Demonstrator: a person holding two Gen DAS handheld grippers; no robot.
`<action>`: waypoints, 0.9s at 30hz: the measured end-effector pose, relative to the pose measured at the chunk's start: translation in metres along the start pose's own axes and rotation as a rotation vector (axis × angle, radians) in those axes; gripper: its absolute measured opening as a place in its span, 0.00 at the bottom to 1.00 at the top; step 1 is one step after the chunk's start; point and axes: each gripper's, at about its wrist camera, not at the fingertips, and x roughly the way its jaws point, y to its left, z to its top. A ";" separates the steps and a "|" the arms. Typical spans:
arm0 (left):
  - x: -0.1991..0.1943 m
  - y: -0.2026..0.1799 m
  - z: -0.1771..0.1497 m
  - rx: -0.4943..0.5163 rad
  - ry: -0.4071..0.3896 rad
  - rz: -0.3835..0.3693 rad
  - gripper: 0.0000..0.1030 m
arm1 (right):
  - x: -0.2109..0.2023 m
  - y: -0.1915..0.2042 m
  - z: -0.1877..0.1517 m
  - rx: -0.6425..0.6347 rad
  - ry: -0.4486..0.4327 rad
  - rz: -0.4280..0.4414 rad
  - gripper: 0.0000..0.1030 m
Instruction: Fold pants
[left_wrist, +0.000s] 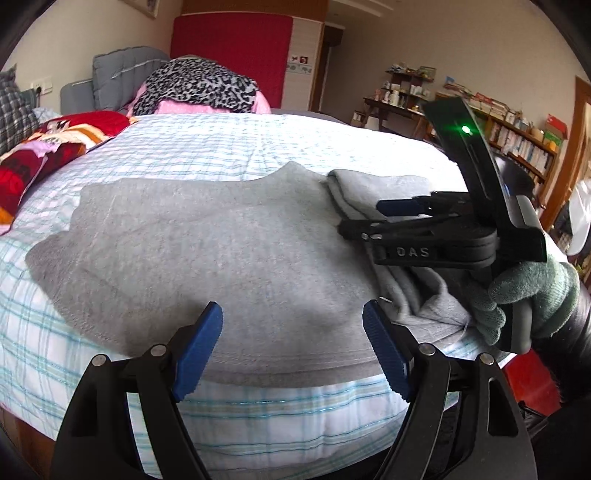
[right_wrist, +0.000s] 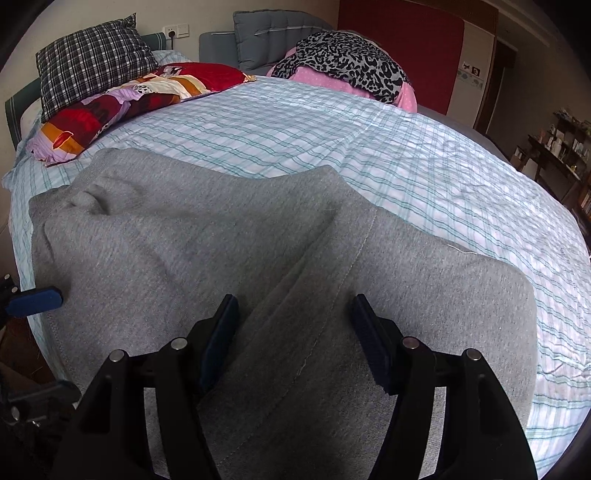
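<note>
Grey pants (left_wrist: 221, 251) lie spread across the near part of a bed with a blue-checked sheet (left_wrist: 192, 147). In the left wrist view my left gripper (left_wrist: 291, 314) stands open just above the pants' near edge, with nothing between its blue pads. To the right, a gloved hand (left_wrist: 532, 295) holds my right gripper (left_wrist: 369, 219) over a doubled-up part of the pants. In the right wrist view my right gripper (right_wrist: 293, 306) is open over the pants (right_wrist: 166, 240). A seamed fold of cloth runs between its fingers, and the pads do not press on it.
Patterned pillows (right_wrist: 122, 99), a checked cushion (right_wrist: 92, 62) and a leopard-print cloth on pink bedding (right_wrist: 351, 66) lie along the bed's far side. Bookshelves (left_wrist: 517, 136) and a small table stand beyond the bed's right side. The bed's near edge drops off just under the left gripper.
</note>
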 end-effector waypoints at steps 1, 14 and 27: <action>-0.002 0.009 -0.001 -0.031 -0.003 0.015 0.76 | 0.001 0.001 0.001 -0.004 0.002 -0.005 0.66; -0.051 0.100 0.002 -0.343 -0.131 0.144 0.79 | -0.035 0.003 0.001 0.025 -0.123 -0.016 0.66; -0.029 0.159 0.001 -0.636 -0.121 -0.016 0.79 | -0.062 -0.003 -0.016 0.062 -0.196 -0.023 0.66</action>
